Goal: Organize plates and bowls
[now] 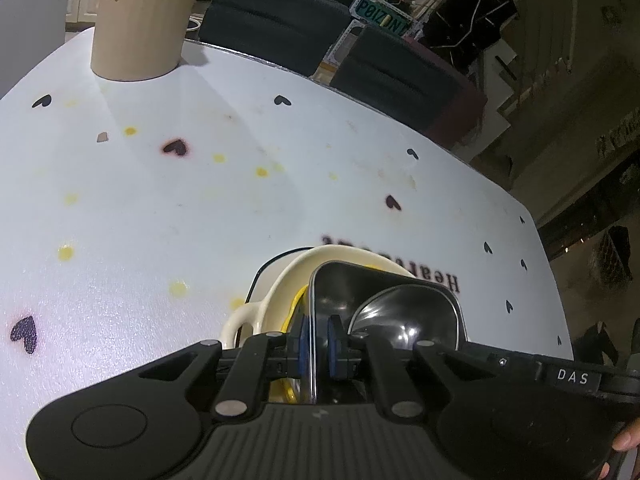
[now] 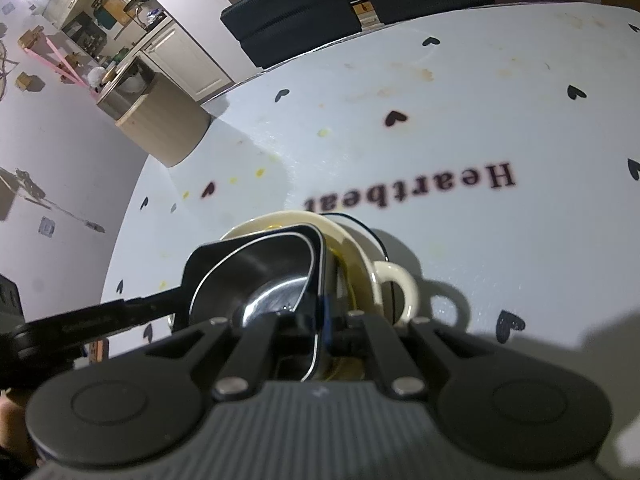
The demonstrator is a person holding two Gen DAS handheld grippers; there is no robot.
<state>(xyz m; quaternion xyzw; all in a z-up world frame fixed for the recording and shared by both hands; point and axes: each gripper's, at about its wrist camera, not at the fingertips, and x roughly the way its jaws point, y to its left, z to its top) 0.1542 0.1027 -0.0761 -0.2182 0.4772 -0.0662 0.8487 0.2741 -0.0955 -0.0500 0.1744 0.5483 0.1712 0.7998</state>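
Steel tray [image 1: 384,300], a shiny rounded-square dish with a raised rim, sits tilted inside a cream bowl [image 1: 280,292] that has a loop handle on its side; the bowl stands on the white table [image 1: 200,208] near its front edge, just beside the printed word "Heartbeat" [image 2: 420,188]. Yellow residue [image 1: 298,308] shows along the bowl's inner wall beside the tray. Under the bowl a thin dark-edged white plate [image 1: 260,276] peeks out. From the left wrist view, the left claw [image 1: 316,340] has its blue pads pressed from both sides on the tray's near rim, the jaws almost together with only the thin metal wall between them. From the right wrist view, the right claw [image 2: 326,320] is likewise nipped onto the opposite rim of the same tray, its jaws nearly closed on the edge, and the bowl's handle [image 2: 400,284] lies just to the right of it. The other tool's black arm reaches in from the left of that view toward the tray. The tabletop carries small black hearts [image 1: 175,147] and scattered yellow spots [image 1: 65,252]. A tan ribbed pot [image 1: 140,24] stands well apart at the far side of the table, and dark chairs [image 1: 276,16] are tucked beyond its far edge.
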